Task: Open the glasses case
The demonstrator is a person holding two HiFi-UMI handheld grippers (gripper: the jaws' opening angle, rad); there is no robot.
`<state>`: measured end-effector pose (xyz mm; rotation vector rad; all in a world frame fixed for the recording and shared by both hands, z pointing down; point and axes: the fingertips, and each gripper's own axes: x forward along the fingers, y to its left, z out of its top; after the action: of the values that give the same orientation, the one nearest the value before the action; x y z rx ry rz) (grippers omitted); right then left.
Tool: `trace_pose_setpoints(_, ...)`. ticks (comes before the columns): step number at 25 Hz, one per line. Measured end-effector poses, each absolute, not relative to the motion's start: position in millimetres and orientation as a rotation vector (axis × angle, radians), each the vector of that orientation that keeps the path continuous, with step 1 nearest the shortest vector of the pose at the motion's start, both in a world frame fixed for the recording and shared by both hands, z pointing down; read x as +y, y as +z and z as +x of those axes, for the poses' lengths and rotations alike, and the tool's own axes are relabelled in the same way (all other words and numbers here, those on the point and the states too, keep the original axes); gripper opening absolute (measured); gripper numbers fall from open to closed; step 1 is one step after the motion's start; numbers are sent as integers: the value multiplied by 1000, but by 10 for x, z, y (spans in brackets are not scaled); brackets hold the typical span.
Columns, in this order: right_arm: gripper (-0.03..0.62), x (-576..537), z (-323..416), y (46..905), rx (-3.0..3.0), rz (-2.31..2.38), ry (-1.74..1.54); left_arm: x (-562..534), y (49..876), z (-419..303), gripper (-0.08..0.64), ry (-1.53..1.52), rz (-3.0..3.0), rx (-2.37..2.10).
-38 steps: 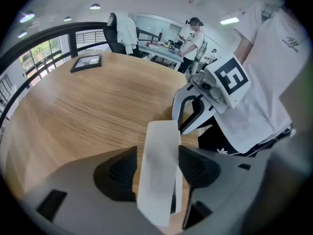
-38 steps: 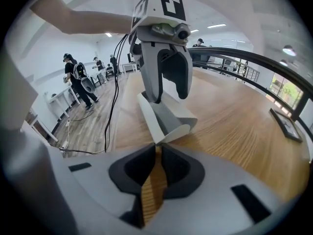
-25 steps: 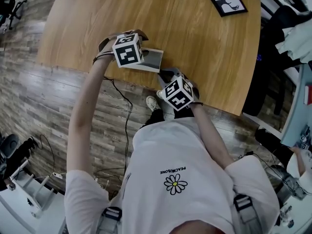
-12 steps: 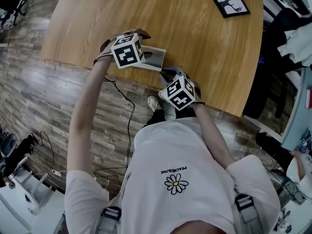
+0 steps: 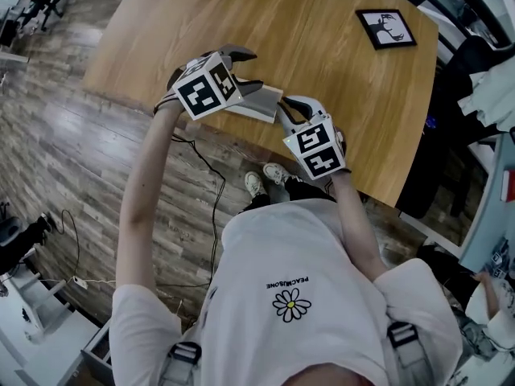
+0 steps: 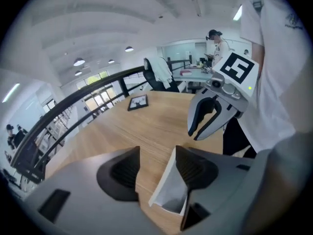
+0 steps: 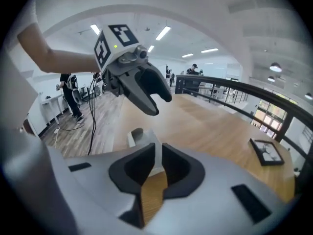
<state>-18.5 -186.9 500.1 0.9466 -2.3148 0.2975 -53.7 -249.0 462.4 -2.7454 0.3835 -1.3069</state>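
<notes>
The glasses case, white outside and grey inside, lies at the near edge of the wooden table. My left gripper hovers over its left end. Its jaws have just been opening and stand wide apart. In the left gripper view one white flap of the case stands up beside the right-hand pad of the left gripper, and the pads do not press on it. My right gripper hangs at the case's right end, its jaws a narrow slit apart with nothing in them. The case shows beyond the right gripper.
A small black-framed picture lies at the table's far right corner. The person stands at the table's near edge, with cables on the wooden floor to the left. A chair with clothes is to the right.
Both grippers have lifted up off the case. The left gripper's jaws have spread wider. The case stays where it was at the table edge.
</notes>
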Motion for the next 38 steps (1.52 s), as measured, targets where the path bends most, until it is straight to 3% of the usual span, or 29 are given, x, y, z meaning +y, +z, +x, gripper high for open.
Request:
trace_pose_setpoints(12,9,-2126,-439,3099,-2671,1203,-83,-2087,2851,-1191,19,-414,-2778,1205)
trace_pose_setpoints(19,8,-1774,-816,2404,-2841,1193,-337,-1493,2156,-1609,15,73,-2487,1693)
trace_pose_setpoints(27,8,-1616,-964,2429,-2878,1150,-328,-1100,2271,-1928,15,279,-2080,2134)
trace_pose_setpoints(38,8,-1648,-1054,2634,-2840,1100,-322,-1063,2424,-2496,15,104,-1763,2388)
